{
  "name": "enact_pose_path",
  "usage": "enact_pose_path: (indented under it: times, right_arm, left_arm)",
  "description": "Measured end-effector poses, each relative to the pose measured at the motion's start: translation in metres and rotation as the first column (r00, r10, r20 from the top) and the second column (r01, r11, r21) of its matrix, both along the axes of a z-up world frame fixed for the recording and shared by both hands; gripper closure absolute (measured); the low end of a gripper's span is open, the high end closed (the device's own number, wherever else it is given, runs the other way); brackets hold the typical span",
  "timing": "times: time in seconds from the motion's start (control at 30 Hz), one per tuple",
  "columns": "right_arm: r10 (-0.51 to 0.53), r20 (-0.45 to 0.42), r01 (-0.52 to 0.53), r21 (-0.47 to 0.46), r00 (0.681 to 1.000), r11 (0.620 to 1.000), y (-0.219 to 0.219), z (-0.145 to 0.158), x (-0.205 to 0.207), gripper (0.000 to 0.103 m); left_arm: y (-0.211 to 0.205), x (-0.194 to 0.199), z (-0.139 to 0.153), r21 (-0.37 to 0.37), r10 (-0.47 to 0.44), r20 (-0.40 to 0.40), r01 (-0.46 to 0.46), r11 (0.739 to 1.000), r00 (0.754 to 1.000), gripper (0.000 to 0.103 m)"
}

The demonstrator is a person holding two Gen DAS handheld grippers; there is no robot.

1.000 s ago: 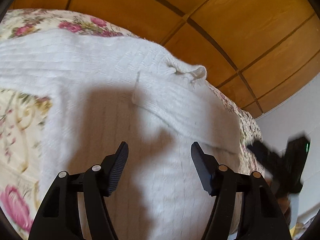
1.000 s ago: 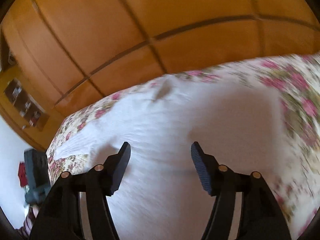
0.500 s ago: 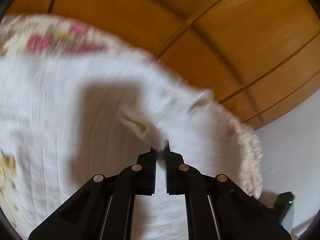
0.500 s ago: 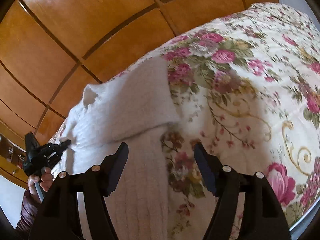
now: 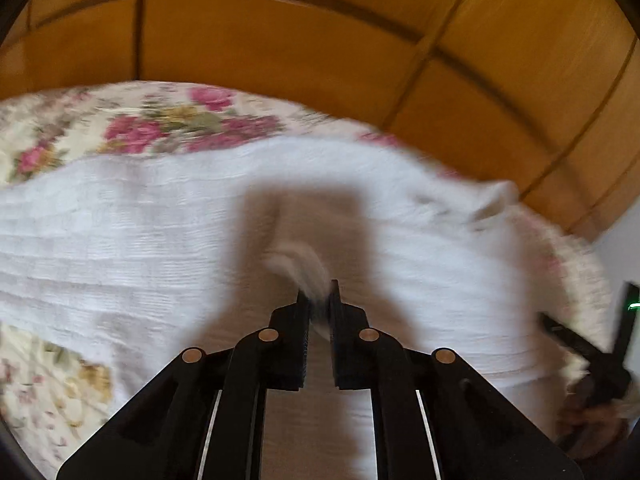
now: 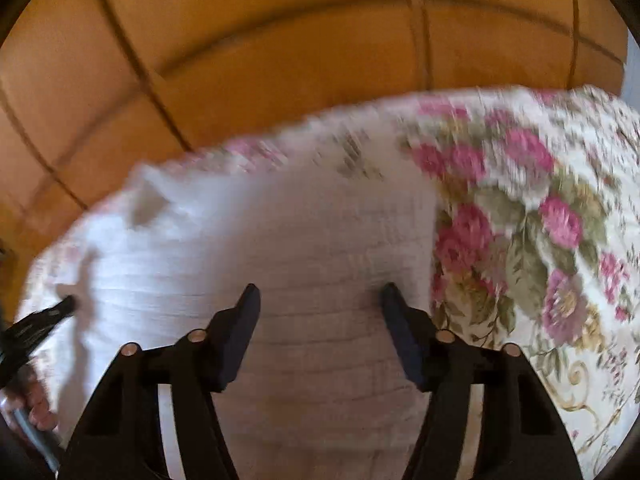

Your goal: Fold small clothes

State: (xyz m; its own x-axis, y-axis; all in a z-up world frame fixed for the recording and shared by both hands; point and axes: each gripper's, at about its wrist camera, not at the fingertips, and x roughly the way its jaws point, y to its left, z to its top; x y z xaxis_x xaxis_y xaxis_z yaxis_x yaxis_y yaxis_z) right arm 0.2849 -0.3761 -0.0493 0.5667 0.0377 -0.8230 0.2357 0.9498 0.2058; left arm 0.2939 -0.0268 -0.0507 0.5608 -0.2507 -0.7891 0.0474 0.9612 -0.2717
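— two grippers over one garment, right? where does it lie?

— yes. the white ribbed knit sweater (image 5: 120, 240) is spread flat on the cream bedspread with pink roses (image 5: 132, 132), and its far edge runs along the orange-brown panelled wood wall (image 5: 300, 40).

— what is the left gripper (image 5: 319, 300) doing?

— its black jaws are pinched together on a raised tuft of the sweater's fabric, near the middle of the cloth. that tuft is blurred.

— and the right gripper (image 6: 318, 300)?

— its jaws are closing but stand apart, just above the knit. the sweater shows between them, and the pads do not press on it. the right finger (image 6: 400, 328) sits near the sweater's edge, beside the roses.

— can each see the other?

— yes, at the frame edges, each blurred.
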Motion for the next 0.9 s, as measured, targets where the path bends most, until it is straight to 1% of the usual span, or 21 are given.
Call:
enact_pose_path:
  times: [0.07, 0.13, 0.2, 0.23, 0.27, 0.3, 0.37, 0.43, 0.5, 0.57, 0.6, 0.63, 0.73, 0.8, 0.83, 0.87, 0.9]
  right_arm:
    - [-0.003, 0.030, 0.005, -0.037, 1.000, 0.999, 0.003, -0.001, -0.004, 0.045]
    - [0.000, 0.037, 0.003, -0.075, 0.999, 0.997, 0.008, -0.001, -0.005, 0.044]
    - [0.000, 0.042, 0.003, -0.083, 0.999, 0.997, 0.009, 0.000, -0.007, 0.042]
    - [0.000, 0.040, 0.003, -0.088, 0.999, 0.996, 0.009, 0.003, -0.008, 0.041]
    - [-0.003, 0.040, 0.007, -0.096, 0.999, 0.995, 0.010, 0.008, -0.010, 0.037]
    - [-0.005, 0.047, 0.010, -0.104, 0.999, 0.995, 0.011, 0.014, -0.014, 0.029]
    - [-0.008, 0.090, 0.022, -0.148, 0.996, 0.989, 0.022, 0.028, -0.024, 0.023]
    - [0.014, 0.126, 0.006, -0.164, 0.992, 0.987, 0.031, 0.039, -0.036, 0.021]
    - [0.038, 0.130, -0.018, -0.147, 0.991, 0.989, 0.041, 0.044, -0.046, 0.020]
    - [0.095, 0.127, -0.077, -0.138, 0.987, 0.987, 0.060, 0.044, -0.061, 0.019]
    - [0.116, 0.124, -0.098, -0.145, 0.985, 0.985, 0.068, 0.043, -0.067, 0.018]
    - [0.153, 0.115, -0.134, -0.158, 0.981, 0.978, 0.082, 0.038, -0.075, 0.018]
    - [0.214, 0.078, -0.197, -0.182, 0.974, 0.963, 0.105, 0.023, -0.081, 0.017]
    - [0.226, 0.048, -0.213, -0.194, 0.973, 0.958, 0.116, 0.012, -0.083, 0.016]
    - [0.227, 0.033, -0.217, -0.196, 0.973, 0.957, 0.119, 0.005, -0.084, 0.014]
    - [0.233, 0.022, -0.224, -0.198, 0.972, 0.954, 0.120, -0.001, -0.084, 0.008]
    - [0.243, 0.011, -0.235, -0.211, 0.970, 0.949, 0.124, -0.006, -0.085, 0.007]
  left_arm:
    - [0.003, 0.000, -0.013, 0.020, 0.009, -0.024, -0.009, 1.000, 1.000, 0.091]
    - [0.007, -0.004, -0.015, 0.025, 0.012, -0.017, -0.012, 1.000, 1.000, 0.086]
    - [0.013, -0.006, -0.012, 0.006, 0.035, -0.033, -0.035, 0.999, 0.999, 0.073]
    - [0.020, -0.010, -0.008, -0.008, 0.053, -0.037, -0.053, 0.999, 0.998, 0.058]
    - [0.026, -0.014, -0.006, -0.019, 0.071, -0.038, -0.072, 0.997, 0.997, 0.048]
    - [0.034, -0.019, -0.003, -0.026, 0.089, -0.036, -0.090, 0.996, 0.995, 0.048]
    - [0.049, -0.025, 0.000, -0.030, 0.114, -0.045, -0.115, 0.993, 0.992, 0.048]
    - [0.069, -0.036, 0.003, -0.054, 0.146, -0.069, -0.150, 0.987, 0.987, 0.048]
    - [0.097, -0.049, 0.005, -0.123, 0.178, -0.092, -0.189, 0.974, 0.980, 0.050]
    - [0.122, -0.058, 0.006, -0.159, 0.221, -0.103, -0.235, 0.959, 0.970, 0.051]
    - [0.137, -0.064, 0.007, -0.197, 0.234, -0.101, -0.250, 0.948, 0.967, 0.051]
    - [0.161, -0.075, 0.009, -0.234, 0.279, -0.097, -0.295, 0.926, 0.955, 0.051]
    - [0.211, -0.096, 0.010, -0.317, 0.366, -0.085, -0.374, 0.872, 0.927, 0.051]
    - [0.245, -0.113, 0.008, -0.368, 0.450, -0.093, -0.451, 0.813, 0.888, 0.051]
    - [0.267, -0.123, 0.006, -0.392, 0.502, -0.096, -0.496, 0.775, 0.860, 0.050]
    - [0.285, -0.131, 0.004, -0.397, 0.544, -0.107, -0.538, 0.744, 0.832, 0.050]
    - [0.297, -0.136, 0.002, -0.405, 0.568, -0.113, -0.560, 0.723, 0.815, 0.050]
